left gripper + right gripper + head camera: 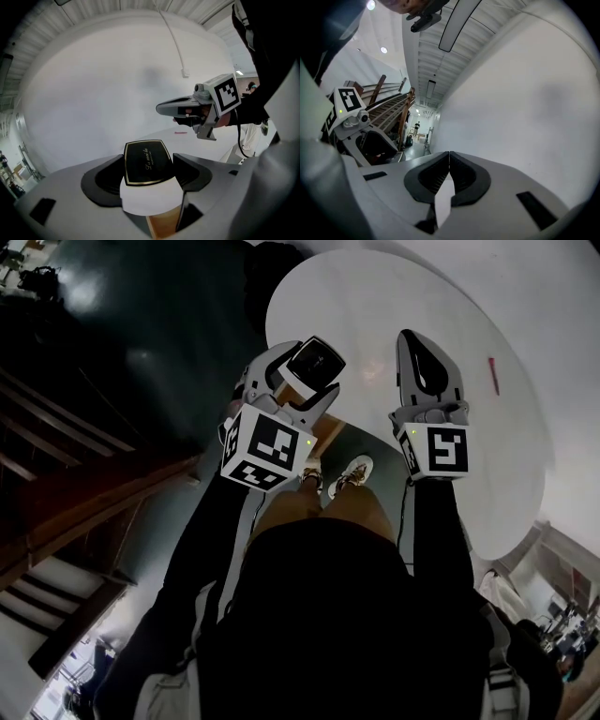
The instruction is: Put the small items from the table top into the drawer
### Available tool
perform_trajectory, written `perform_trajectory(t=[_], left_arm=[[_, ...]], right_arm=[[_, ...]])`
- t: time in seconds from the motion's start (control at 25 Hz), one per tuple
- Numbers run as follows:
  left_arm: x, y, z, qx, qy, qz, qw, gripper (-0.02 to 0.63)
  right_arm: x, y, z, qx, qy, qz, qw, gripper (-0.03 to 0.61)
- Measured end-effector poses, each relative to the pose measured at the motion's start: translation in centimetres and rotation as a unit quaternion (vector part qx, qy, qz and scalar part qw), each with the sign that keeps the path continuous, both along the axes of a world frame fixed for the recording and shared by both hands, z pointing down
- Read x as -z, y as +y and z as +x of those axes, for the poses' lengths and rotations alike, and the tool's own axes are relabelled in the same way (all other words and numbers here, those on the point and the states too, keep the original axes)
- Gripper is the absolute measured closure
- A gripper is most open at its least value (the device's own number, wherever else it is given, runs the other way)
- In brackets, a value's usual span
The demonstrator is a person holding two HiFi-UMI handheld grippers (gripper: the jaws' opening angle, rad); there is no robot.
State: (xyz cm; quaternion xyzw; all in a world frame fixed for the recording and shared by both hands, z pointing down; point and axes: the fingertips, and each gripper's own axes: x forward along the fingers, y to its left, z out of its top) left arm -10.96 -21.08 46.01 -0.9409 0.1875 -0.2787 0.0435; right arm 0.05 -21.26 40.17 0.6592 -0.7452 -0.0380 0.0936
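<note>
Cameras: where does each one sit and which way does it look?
Head view: on the head, looking down at the table, left gripper, right gripper, legs and shoes.
Left gripper view: on the left gripper, looking along its fingers, shut on a box, towards the right gripper and arm.
Right gripper view: on the right gripper, looking along its shut fingers towards the left gripper.
Shared: each gripper view shows the other gripper.
</note>
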Motion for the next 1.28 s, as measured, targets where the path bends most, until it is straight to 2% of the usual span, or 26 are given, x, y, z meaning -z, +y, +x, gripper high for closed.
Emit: perform_trajectory(t=[0.16, 0.28, 0.56, 0.68, 0.8, 0.96, 1.12, 1.2, 1.28], left_arm=[[-3.8, 0.7, -1.8, -0.009, -0.035, -0.027, 0.9990, 0.267], [-7.5, 1.8, -3.5, -0.022, -0.075, -0.052, 0.9955, 0.267], [-15.9, 3.9, -6.7, -0.032, -0.155, -0.119, 0.9802, 0.267], [-19.2, 4.4, -7.5, -0.040, -0.189, -0.136, 0.9716, 0.267], [-22.9, 4.8, -8.2, -0.049, -0.236, -0.136, 0.9611, 0.267], [-26.6, 5.2, -7.7, -0.080, -0.271, -0.130, 0.9502, 0.267], [-29.3, 5.2, -6.2, -0.139, -0.299, -0.097, 0.9391, 0.267], [-30.4, 5.5, -5.5, -0.180, -0.313, -0.075, 0.9296, 0.267], [-31.5, 6.3, -5.0, -0.229, -0.323, -0.056, 0.9165, 0.267]], right_arm=[[-0.5, 0.0, -0.2, -0.005, -0.001, -0.006, 1.000, 0.552], [-0.7, -0.1, -0.4, -0.005, 0.000, -0.010, 1.000, 0.552], [-1.3, -0.2, -0.4, -0.005, 0.004, -0.021, 1.000, 0.552], [-1.8, -0.2, -0.4, -0.004, 0.008, -0.029, 1.000, 0.552], [-2.2, 0.0, -0.4, -0.003, 0.015, -0.035, 0.999, 0.552], [-2.7, 0.4, -0.2, -0.008, 0.019, -0.044, 0.999, 0.552], [-3.3, 0.8, 0.2, -0.009, 0.031, -0.055, 0.998, 0.552], [-3.6, 1.2, 0.6, -0.013, 0.033, -0.061, 0.997, 0.552], [-3.9, 1.6, 1.0, -0.019, 0.033, -0.066, 0.997, 0.552]])
